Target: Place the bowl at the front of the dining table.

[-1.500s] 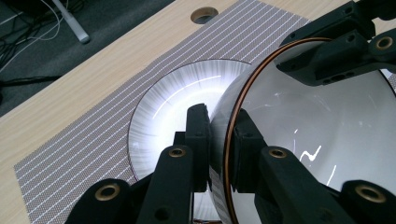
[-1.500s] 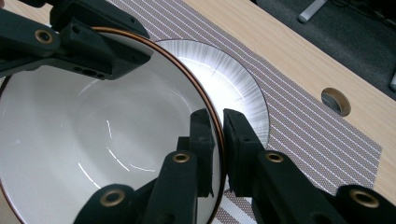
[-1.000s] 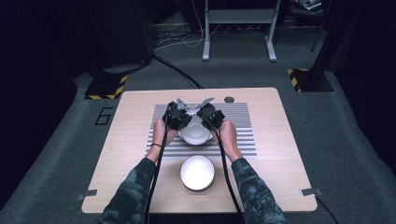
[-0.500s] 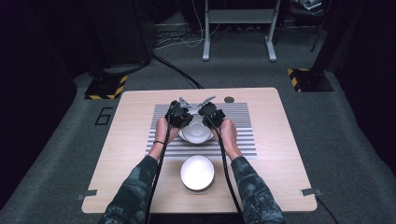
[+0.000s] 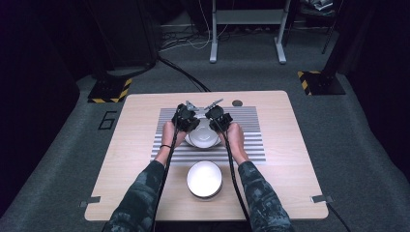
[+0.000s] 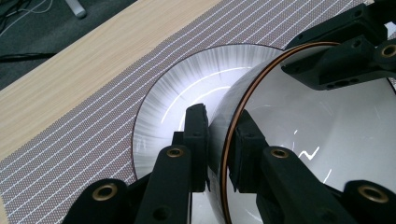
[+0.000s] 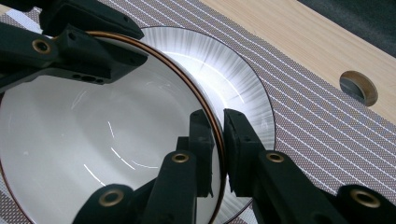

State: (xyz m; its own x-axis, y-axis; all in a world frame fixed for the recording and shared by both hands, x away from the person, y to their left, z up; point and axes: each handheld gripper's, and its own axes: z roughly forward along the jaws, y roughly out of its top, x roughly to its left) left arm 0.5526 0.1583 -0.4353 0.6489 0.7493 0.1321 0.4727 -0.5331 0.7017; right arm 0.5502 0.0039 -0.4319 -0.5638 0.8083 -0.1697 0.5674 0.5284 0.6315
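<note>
A white bowl point(image 5: 203, 136) with a thin copper rim sits over a white ribbed plate point(image 6: 177, 93) on the striped placemat point(image 5: 251, 130). My left gripper point(image 5: 192, 126) is shut on the bowl's left rim, one jaw inside and one outside point(image 6: 223, 144). My right gripper point(image 5: 216, 124) is shut on the opposite rim in the same way point(image 7: 218, 144). In the left gripper view the bowl point(image 6: 327, 135) is held at its far side by the right gripper point(image 6: 345, 51). The right gripper view shows the bowl point(image 7: 93, 140), the plate point(image 7: 233, 70) and the left gripper point(image 7: 79, 42). Whether the bowl touches the plate I cannot tell.
A second white bowl point(image 5: 204, 179) stands on the bare wood near the table's front edge, between the forearms. A round cable hole point(image 7: 357, 87) lies in the tabletop beyond the placemat. Bare wood point(image 5: 130, 150) flanks the mat on both sides.
</note>
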